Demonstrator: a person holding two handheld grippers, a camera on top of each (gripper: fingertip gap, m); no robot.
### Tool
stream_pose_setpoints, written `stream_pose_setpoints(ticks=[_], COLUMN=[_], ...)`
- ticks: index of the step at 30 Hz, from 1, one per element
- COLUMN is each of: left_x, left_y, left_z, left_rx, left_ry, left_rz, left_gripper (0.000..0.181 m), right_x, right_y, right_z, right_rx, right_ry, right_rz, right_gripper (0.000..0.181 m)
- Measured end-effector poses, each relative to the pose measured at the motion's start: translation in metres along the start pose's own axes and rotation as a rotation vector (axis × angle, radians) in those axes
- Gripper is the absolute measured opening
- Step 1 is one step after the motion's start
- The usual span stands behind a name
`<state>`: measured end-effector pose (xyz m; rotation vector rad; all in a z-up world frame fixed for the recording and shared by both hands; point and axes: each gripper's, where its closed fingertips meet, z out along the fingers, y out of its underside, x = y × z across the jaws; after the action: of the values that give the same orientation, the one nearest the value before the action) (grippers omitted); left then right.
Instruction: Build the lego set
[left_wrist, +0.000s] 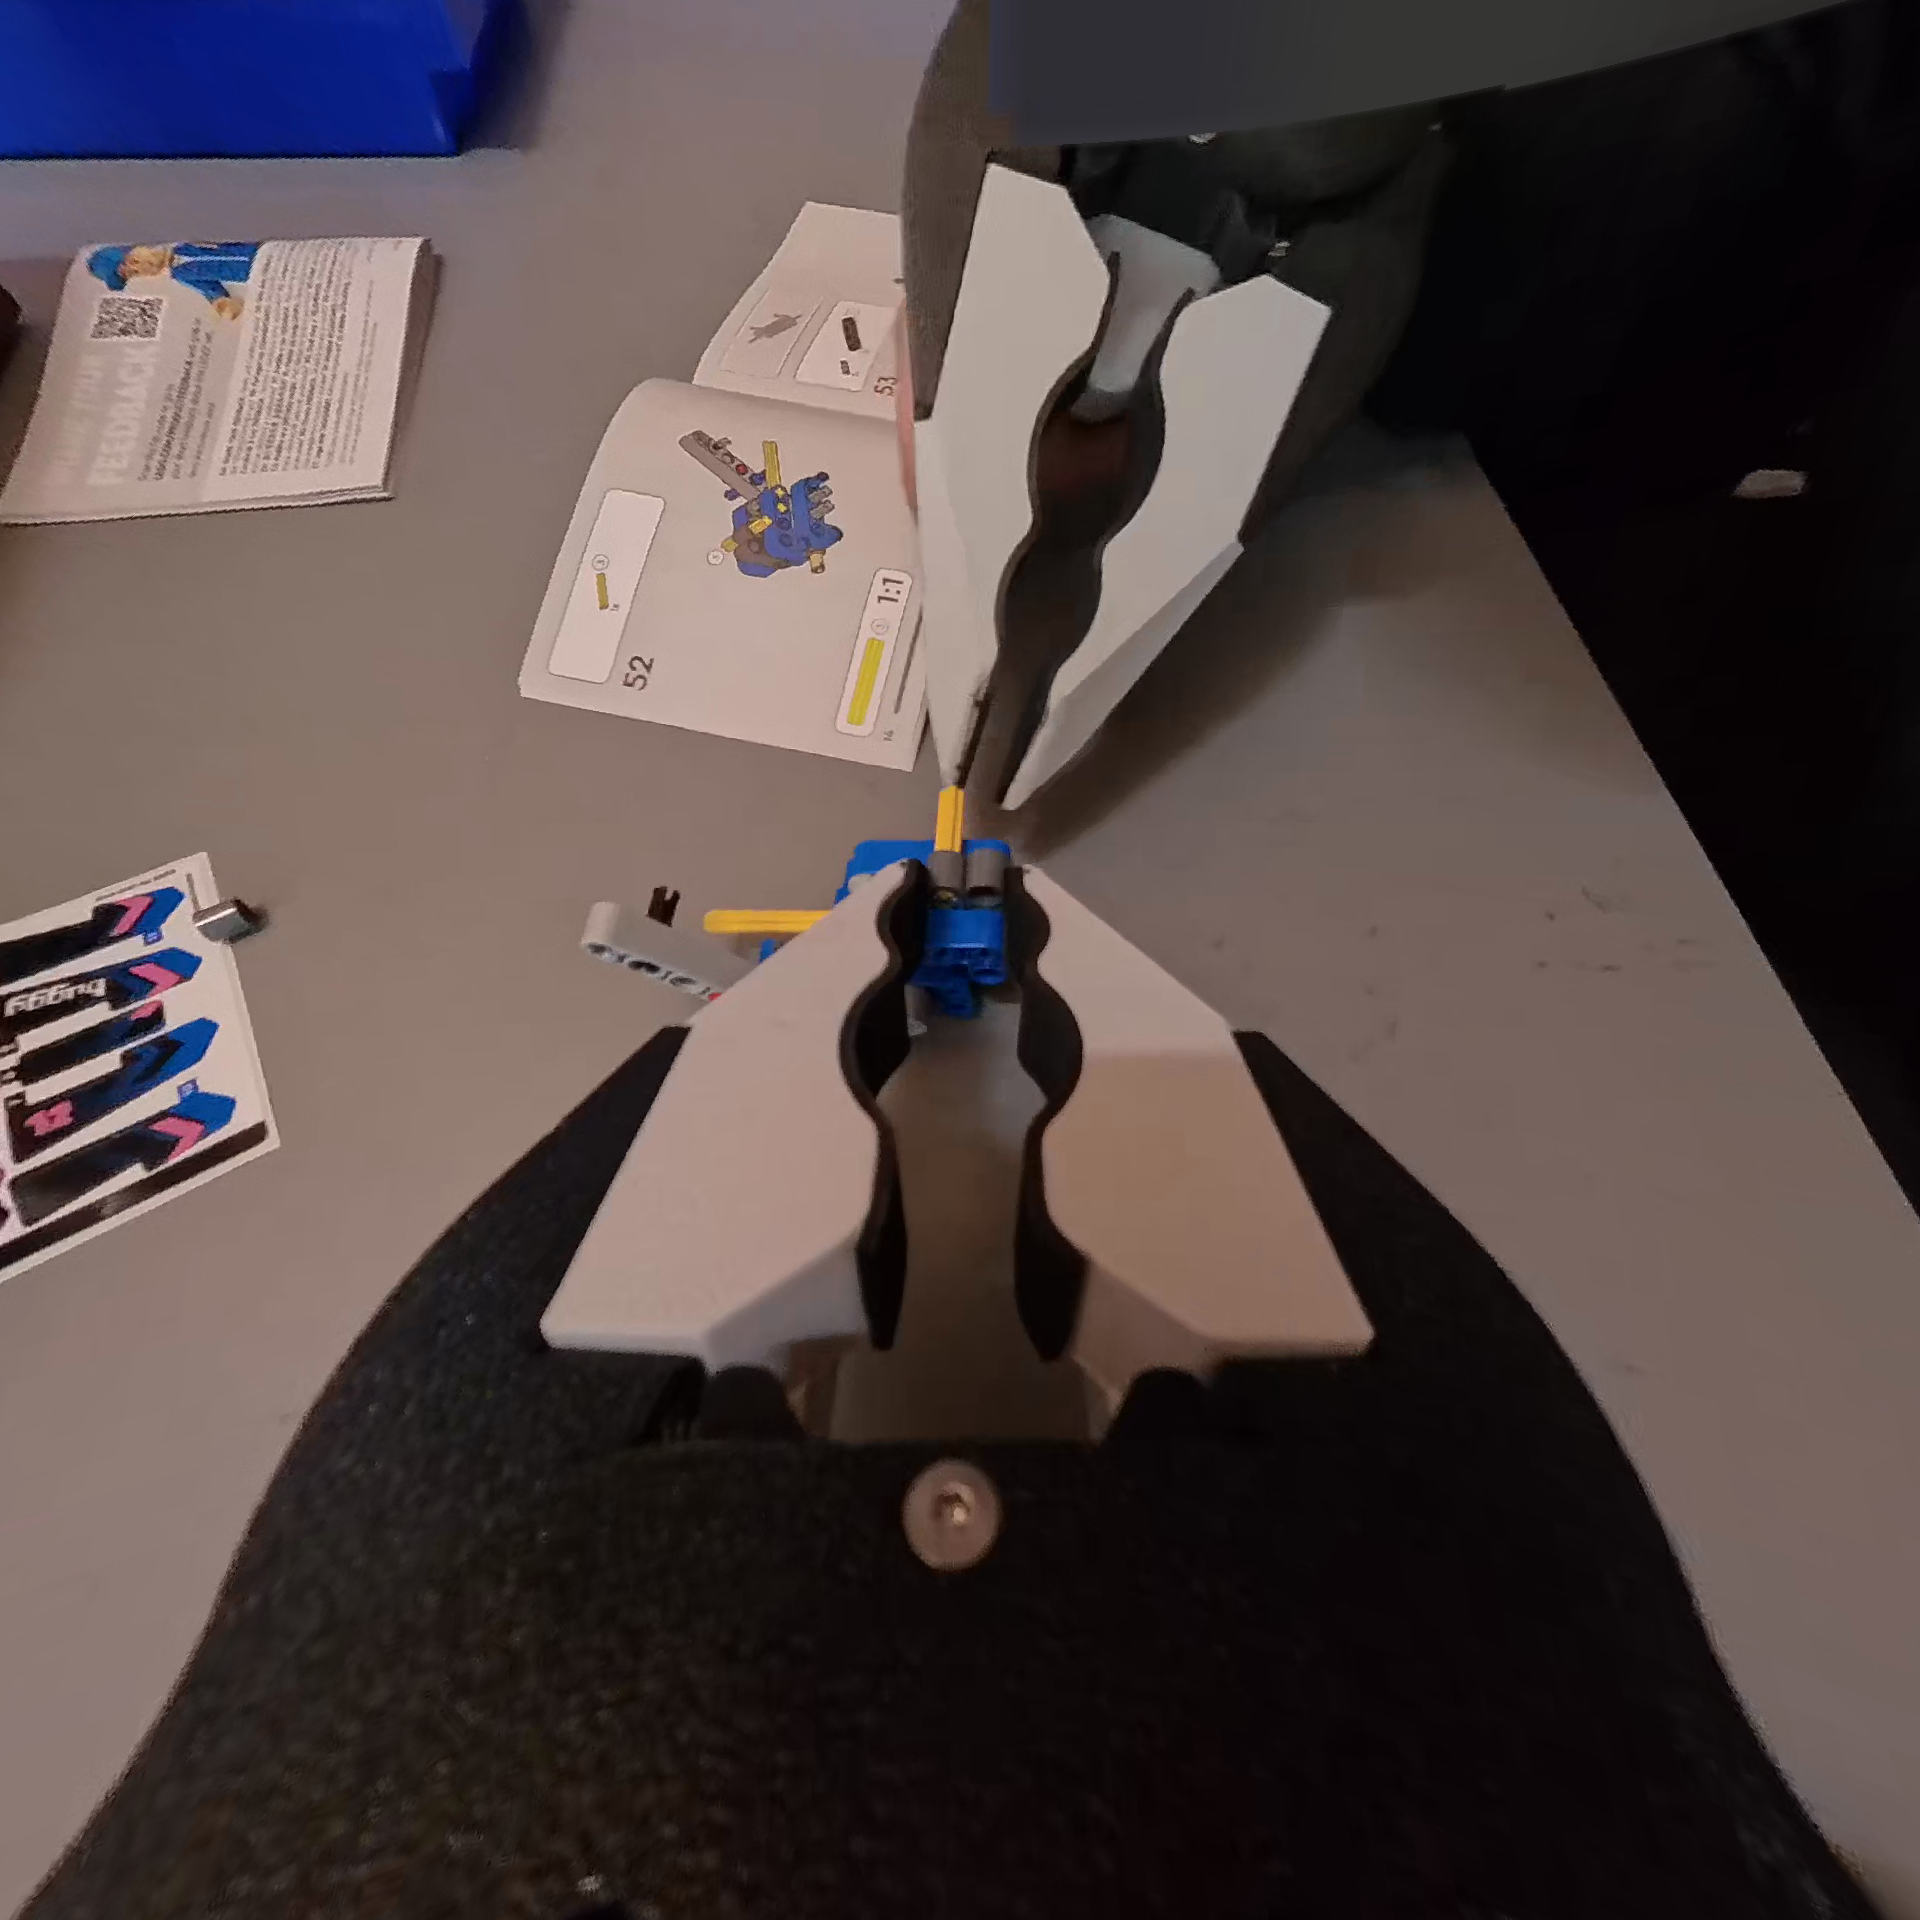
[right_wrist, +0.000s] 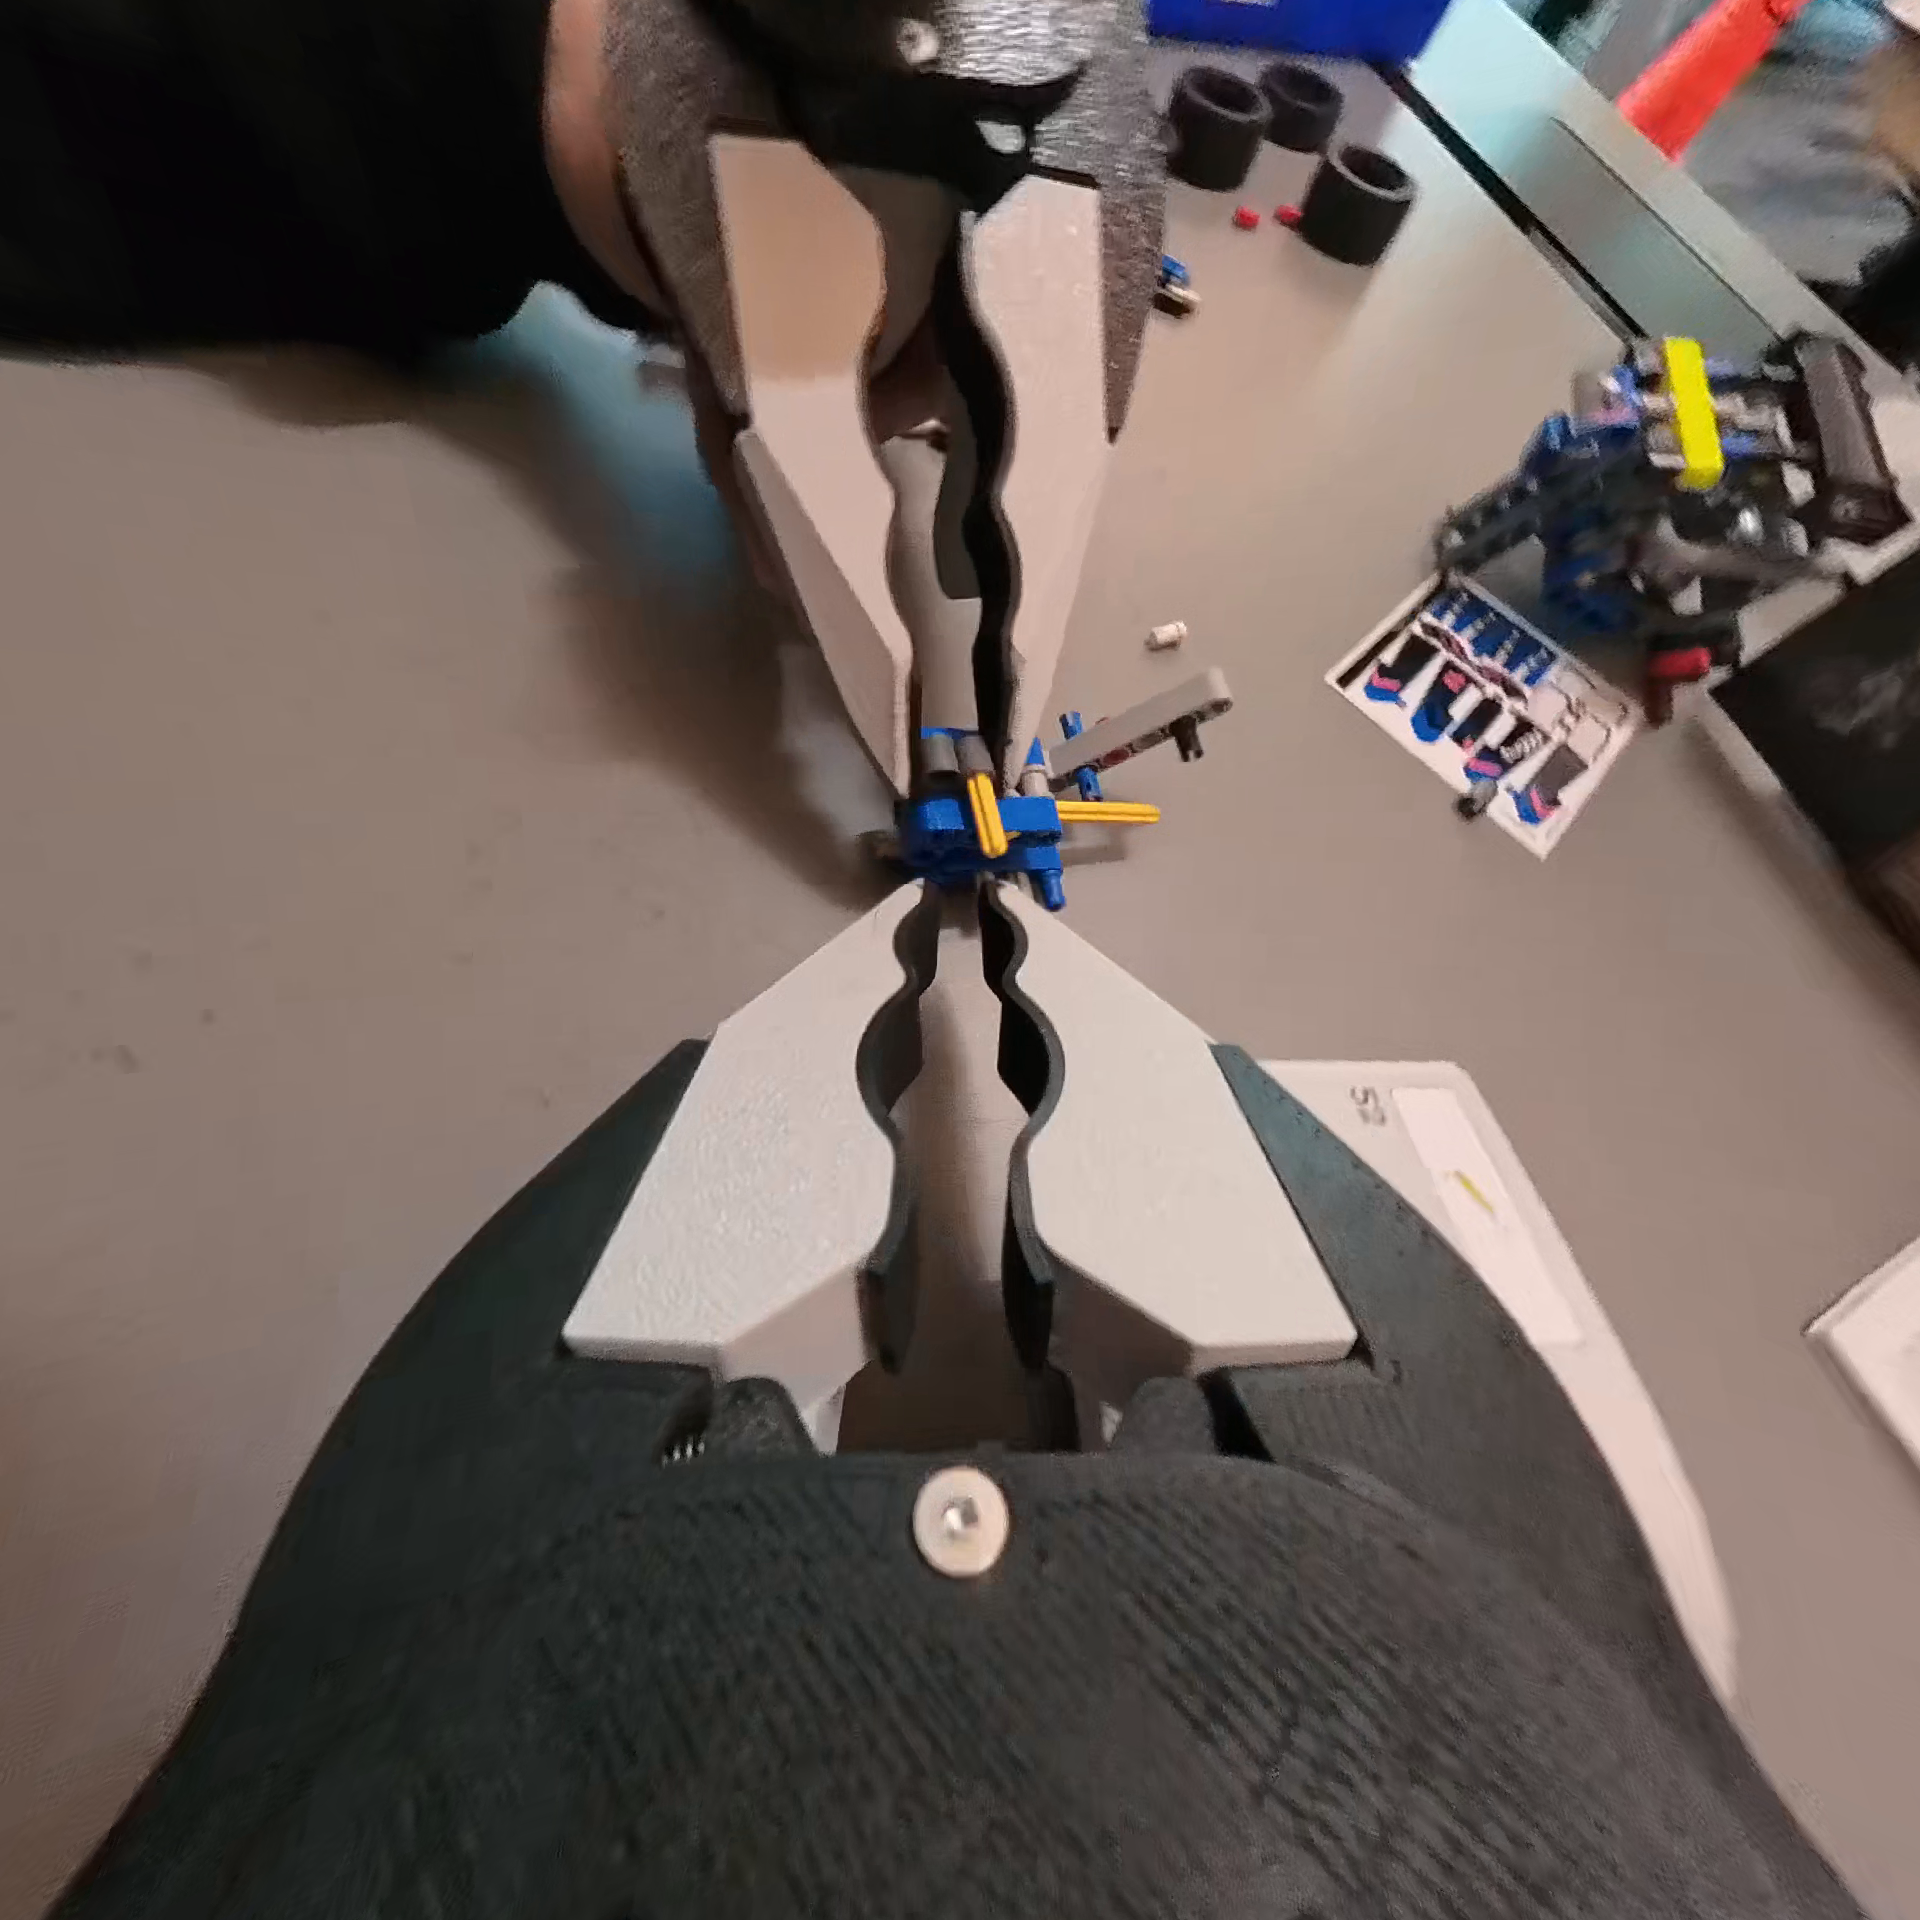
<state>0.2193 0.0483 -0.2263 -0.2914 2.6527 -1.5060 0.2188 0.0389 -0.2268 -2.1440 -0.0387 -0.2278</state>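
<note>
A small blue lego sub-assembly (left_wrist: 961, 940) with grey pins, a side yellow axle (left_wrist: 764, 920) and a grey beam (left_wrist: 644, 951) sits just above the grey table. My left gripper (left_wrist: 966, 883) is shut on its blue block. A second yellow axle (left_wrist: 948, 819) sticks out of the block toward my right gripper (left_wrist: 977, 792), whose nearly closed tips pinch its end. In the right wrist view, my right gripper (right_wrist: 961, 894) meets the blue sub-assembly (right_wrist: 940, 831) from below, the yellow axle (right_wrist: 987, 816) crosses it, and the left gripper (right_wrist: 961, 764) holds it from above.
An open instruction booklet (left_wrist: 727, 582), a closed booklet (left_wrist: 239, 374), a sticker sheet (left_wrist: 114, 1049) and a blue bin (left_wrist: 239, 73) lie left. The right wrist view shows a larger blue build (right_wrist: 1714, 488), black tyres (right_wrist: 1351, 203) and small loose pieces (right_wrist: 1166, 634). The table edge (left_wrist: 1621, 665) runs right. Only a small space, under 4 cm, lies between the two pairs of fingers.
</note>
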Motion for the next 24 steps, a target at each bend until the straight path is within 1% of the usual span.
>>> stream_pose_setpoints(ticks=[3,5,8,9,11,14,16,18,21,23,24], left_x=[0.001,0.001,0.001,0.001,0.001,0.003,0.008,0.008,0.007,-0.004,-0.011], left_y=[-0.002,-0.002,-0.003,-0.003,-0.004,-0.005,-0.007,-0.013,-0.027,-0.030,-0.027], left_z=[0.003,0.004,0.005,0.006,0.006,0.009,0.013,0.011,-0.002,-0.014,-0.019], left_rx=[-0.006,-0.011,-0.006,-0.005,-0.004,-0.010,-0.016,0.011,0.098,0.131,0.128], left_ry=[-0.033,-0.043,-0.057,-0.057,-0.067,-0.080,-0.061,-0.074,-0.059,-0.102,-0.132], left_rz=[0.039,0.046,0.052,0.048,0.039,0.003,-0.016,-0.012,-0.023,-0.042,-0.054], left_gripper=[0.012,0.012,0.012,0.012,0.012,0.014,0.028,0.033,0.038,0.038,0.037], right_x=[-0.002,0.001,0.001,-0.002,-0.006,-0.002,-0.002,-0.002,0.002,0.005,0.005], right_y=[-0.004,-0.003,-0.003,-0.003,-0.004,-0.002,0.002,0.003,-0.004,-0.007,-0.007], right_z=[-0.001,-0.001,-0.005,-0.006,-0.008,-0.012,-0.012,-0.012,-0.012,-0.009,-0.007], right_rx=[0.017,0.022,0.027,0.025,0.031,0.027,0.005,0.009,0.047,0.061,0.060], right_ry=[0.057,0.117,0.174,0.181,0.193,0.264,0.262,0.254,0.280,0.299,0.297], right_rz=[0.141,0.169,0.202,0.220,0.251,0.252,0.277,0.335,0.399,0.430,0.445], right_gripper=[0.014,0.026,0.036,0.036,0.044,0.045,0.045,0.046,0.046,0.045,0.044])
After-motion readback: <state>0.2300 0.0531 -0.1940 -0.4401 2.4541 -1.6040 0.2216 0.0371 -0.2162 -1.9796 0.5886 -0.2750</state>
